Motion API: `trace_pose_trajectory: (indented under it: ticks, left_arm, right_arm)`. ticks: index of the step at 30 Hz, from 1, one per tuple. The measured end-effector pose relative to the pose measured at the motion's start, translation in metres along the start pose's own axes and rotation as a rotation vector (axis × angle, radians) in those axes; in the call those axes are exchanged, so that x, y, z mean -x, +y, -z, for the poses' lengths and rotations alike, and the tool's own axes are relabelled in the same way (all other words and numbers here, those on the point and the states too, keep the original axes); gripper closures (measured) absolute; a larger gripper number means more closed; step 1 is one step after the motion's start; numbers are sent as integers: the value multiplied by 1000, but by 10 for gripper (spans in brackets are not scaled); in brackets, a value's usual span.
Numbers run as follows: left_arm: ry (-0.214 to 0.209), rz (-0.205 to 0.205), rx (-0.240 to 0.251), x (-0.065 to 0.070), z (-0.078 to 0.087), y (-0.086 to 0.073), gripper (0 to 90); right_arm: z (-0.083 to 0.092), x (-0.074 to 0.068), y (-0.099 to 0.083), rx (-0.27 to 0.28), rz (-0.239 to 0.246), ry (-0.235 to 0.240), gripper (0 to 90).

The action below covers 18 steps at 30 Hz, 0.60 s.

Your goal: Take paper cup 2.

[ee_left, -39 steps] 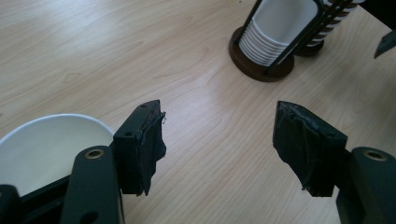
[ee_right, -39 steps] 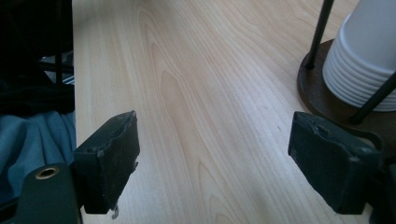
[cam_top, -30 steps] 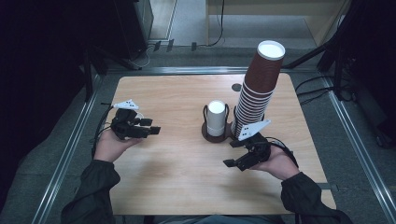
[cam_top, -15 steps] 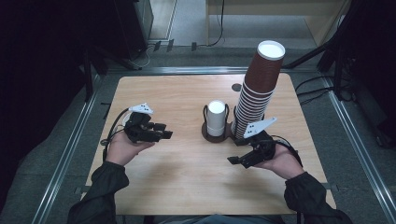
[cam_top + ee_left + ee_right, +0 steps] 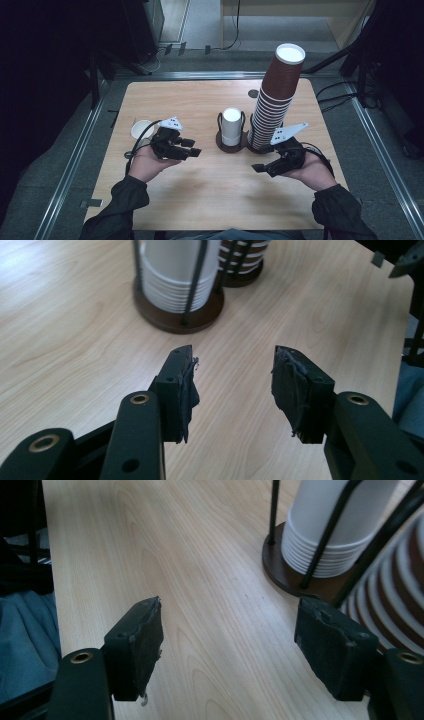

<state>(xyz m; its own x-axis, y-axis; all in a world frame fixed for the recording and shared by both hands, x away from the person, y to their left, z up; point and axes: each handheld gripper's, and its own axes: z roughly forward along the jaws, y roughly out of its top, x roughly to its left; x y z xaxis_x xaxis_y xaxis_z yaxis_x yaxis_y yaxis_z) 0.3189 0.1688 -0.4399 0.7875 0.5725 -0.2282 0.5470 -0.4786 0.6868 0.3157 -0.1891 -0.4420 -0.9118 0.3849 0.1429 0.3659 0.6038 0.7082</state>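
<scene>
Item one: white paper cups (image 5: 231, 126), nested upside down in a dark wire-and-wood holder (image 5: 231, 142), mid-desk, slightly toward the far edge. Just beside it on the right, a tall leaning stack of brown paper cups (image 5: 272, 102) with white rims. My left gripper (image 5: 192, 152) hangs near the holder's left side, jaws apart with nothing between them. My right gripper (image 5: 260, 168) sits in front of the brown stack, jaws apart, empty. A flat white disc (image 5: 139, 129) lies near the left edge of the light wooden desk (image 5: 210, 200).
</scene>
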Motion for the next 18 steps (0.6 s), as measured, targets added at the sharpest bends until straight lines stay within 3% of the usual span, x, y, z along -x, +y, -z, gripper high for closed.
trace_pose_trajectory:
  ticks: [9,13,16,18]
  left_arm:
    - [-56,-34,-3,15,-15,5,438]
    - [-62,-28,-6,18,-22,5,394]
    - [-53,-50,-21,20,-26,5,390]
    - [-59,-44,-17,20,-26,6,386]
  right_arm:
    - [27,3,8,18,-12,-29,273]
    - [40,3,16,12,9,-45,273]
    - [52,6,20,8,35,-67,264]
    - [59,8,23,14,21,-65,263]
